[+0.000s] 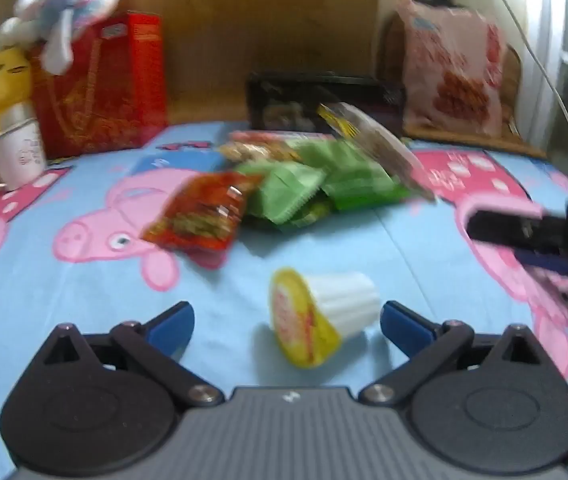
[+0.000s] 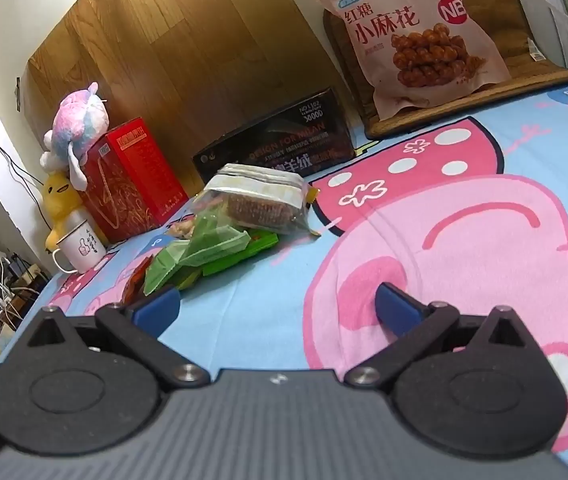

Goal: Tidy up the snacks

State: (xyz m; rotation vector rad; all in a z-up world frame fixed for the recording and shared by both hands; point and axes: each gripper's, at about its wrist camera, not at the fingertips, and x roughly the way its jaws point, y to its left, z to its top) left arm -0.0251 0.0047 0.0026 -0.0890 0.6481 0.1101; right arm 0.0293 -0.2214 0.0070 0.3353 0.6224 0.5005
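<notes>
A small jelly cup with a yellow lid lies on its side on the cartoon-pig bedsheet, just ahead of the left tool, between its spread blue fingers but touched by neither; the tool is released. Beyond it sits a heap of snacks: a red packet, green packets and a clear bag of dark cakes. Behind the heap stand a black box, a red box and a pink bag of twists. The right tool hangs released over bare sheet, right of the heap. A white mug and plush toys stand by the red box.
</notes>
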